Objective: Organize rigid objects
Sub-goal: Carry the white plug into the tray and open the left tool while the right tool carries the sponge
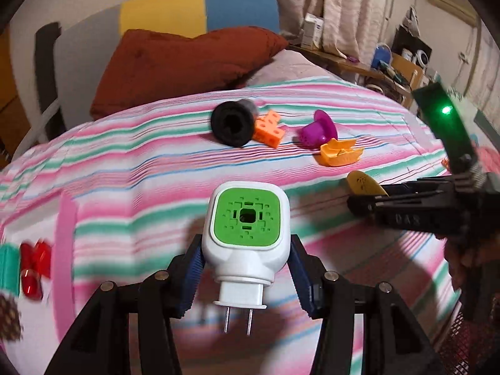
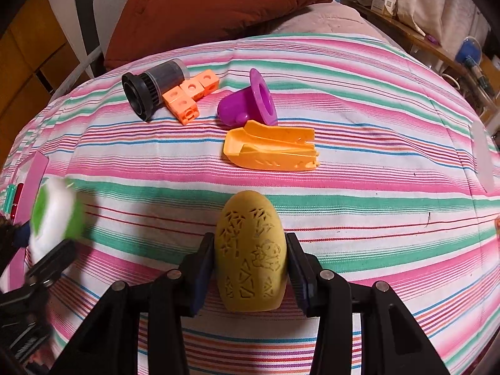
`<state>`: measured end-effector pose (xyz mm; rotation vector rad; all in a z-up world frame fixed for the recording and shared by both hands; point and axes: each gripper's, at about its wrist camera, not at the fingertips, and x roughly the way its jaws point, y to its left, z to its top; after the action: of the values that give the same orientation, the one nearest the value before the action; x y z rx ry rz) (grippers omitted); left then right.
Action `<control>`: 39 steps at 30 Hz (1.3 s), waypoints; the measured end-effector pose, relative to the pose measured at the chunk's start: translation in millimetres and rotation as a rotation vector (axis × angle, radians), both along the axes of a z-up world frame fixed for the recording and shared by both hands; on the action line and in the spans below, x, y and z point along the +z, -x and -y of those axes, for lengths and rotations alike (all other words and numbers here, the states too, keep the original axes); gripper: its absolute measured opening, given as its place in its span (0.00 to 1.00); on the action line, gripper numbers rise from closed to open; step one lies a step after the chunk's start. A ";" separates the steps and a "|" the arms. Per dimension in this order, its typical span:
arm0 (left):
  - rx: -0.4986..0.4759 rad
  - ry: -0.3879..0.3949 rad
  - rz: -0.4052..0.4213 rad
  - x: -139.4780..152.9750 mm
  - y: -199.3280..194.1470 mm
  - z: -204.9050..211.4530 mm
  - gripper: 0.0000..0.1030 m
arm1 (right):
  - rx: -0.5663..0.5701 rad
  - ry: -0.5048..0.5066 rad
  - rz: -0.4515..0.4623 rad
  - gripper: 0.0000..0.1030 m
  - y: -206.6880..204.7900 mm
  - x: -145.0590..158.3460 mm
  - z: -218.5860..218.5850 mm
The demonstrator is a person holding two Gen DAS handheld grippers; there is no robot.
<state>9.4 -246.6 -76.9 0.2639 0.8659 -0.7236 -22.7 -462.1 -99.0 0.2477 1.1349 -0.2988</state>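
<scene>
Gripping a glossy white plug-in device (image 1: 246, 243) with a green vented face, the left gripper (image 1: 247, 276) pinches its sides above the striped bedspread (image 1: 140, 168). In the right wrist view, the right gripper (image 2: 250, 268) clamps a matte mustard egg-shaped shell (image 2: 251, 253), carved with cut-outs.

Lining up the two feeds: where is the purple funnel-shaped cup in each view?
Left wrist: purple cup right of centre, upper half, behind the orange scoop.
Right wrist: purple cup at centre, upper third, behind that scoop.
Shared landmark: black cylinder, left of the cup.
</scene>
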 end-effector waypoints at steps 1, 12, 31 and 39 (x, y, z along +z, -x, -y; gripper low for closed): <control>0.010 0.007 -0.003 1.3 1.6 -7.3 0.51 | 0.001 0.003 0.001 0.44 -0.2 -0.2 -0.3; 0.134 0.054 0.000 17.2 16.5 -86.4 0.51 | 0.006 0.029 0.014 0.44 2.1 -0.6 -5.6; 0.371 0.034 -0.014 13.6 -11.1 -207.0 0.51 | 0.001 0.053 0.033 0.43 4.9 1.7 -10.6; 0.407 -0.046 -0.029 -4.4 -42.0 -218.9 0.51 | 0.017 0.023 0.044 0.43 5.4 4.2 -24.1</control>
<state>51.4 -27.8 -81.3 0.1121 0.9287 -0.3296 -28.2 -438.0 -94.8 0.2235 1.0893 -0.2901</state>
